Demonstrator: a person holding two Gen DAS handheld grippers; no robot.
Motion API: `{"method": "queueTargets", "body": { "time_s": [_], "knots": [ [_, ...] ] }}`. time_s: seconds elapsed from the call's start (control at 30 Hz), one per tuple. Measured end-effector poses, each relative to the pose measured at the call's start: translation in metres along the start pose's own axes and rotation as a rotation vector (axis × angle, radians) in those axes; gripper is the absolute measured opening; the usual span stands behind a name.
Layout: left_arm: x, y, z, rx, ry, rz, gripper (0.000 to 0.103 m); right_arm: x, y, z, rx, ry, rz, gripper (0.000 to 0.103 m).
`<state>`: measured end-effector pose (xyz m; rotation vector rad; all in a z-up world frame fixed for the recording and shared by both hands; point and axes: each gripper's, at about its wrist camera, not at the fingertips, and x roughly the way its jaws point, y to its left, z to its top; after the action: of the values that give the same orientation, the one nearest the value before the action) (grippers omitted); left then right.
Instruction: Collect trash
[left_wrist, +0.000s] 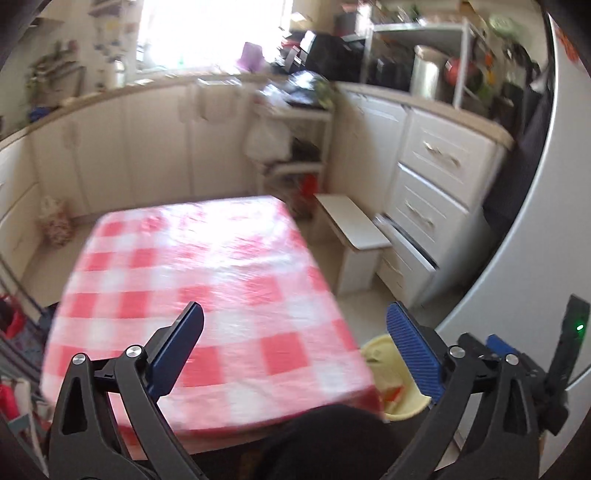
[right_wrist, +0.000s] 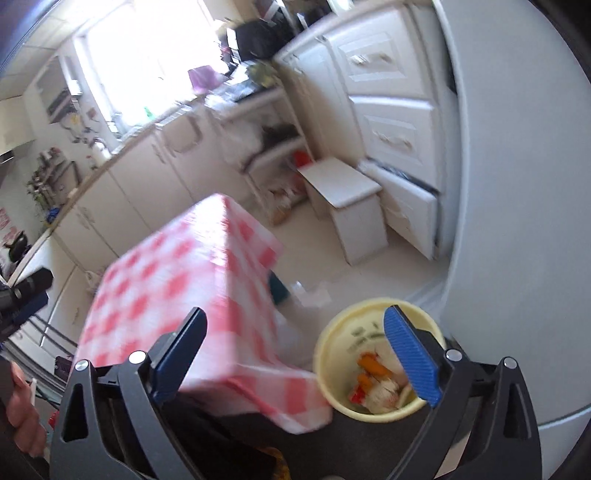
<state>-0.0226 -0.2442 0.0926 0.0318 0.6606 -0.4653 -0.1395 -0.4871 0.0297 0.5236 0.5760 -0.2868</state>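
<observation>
A pale yellow bin (right_wrist: 332, 347) stands on the floor by the table's near right corner, with orange, red and white scraps of trash (right_wrist: 373, 384) inside. It also shows in the left wrist view as the bin (left_wrist: 380, 354), partly behind the table corner. My left gripper (left_wrist: 295, 343) hangs open above the red-and-white checked table (left_wrist: 207, 273), nothing between its blue fingers. My right gripper (right_wrist: 295, 350) is open too, its right finger (right_wrist: 410, 350) over the bin's mouth, empty.
A white stool (left_wrist: 354, 229) stands on the floor beyond the table, beside white drawers (left_wrist: 436, 177), one pulled partly out. A white fridge (right_wrist: 517, 184) rises at the right. Cream cabinets (left_wrist: 147, 140) line the back wall. A hand (right_wrist: 22, 406) shows at the right wrist view's left edge.
</observation>
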Motion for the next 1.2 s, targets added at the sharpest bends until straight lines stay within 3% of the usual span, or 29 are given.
{"method": "queueTargets", "body": {
  "time_s": [0.23,0.5,0.77,1.2],
  "knots": [
    [-0.062,0.081,-0.003,-0.077,-0.093,0.145,0.096,-0.033,0.117,-0.002,-0.166,-0.114,0.168,0.096],
    [-0.109,0.137,-0.015,-0.134,-0.171,0.24,0.096,-0.043,0.195,-0.026,-0.337,-0.122,0.221,0.096],
    [-0.119,0.148,-0.021,-0.145,-0.18,0.244,0.096,-0.053,0.209,-0.026,-0.375,-0.164,0.207,0.096],
    [-0.119,0.129,-0.021,-0.118,-0.186,0.249,0.096,-0.064,0.212,-0.033,-0.355,-0.175,0.207,0.096]
  ]
}}
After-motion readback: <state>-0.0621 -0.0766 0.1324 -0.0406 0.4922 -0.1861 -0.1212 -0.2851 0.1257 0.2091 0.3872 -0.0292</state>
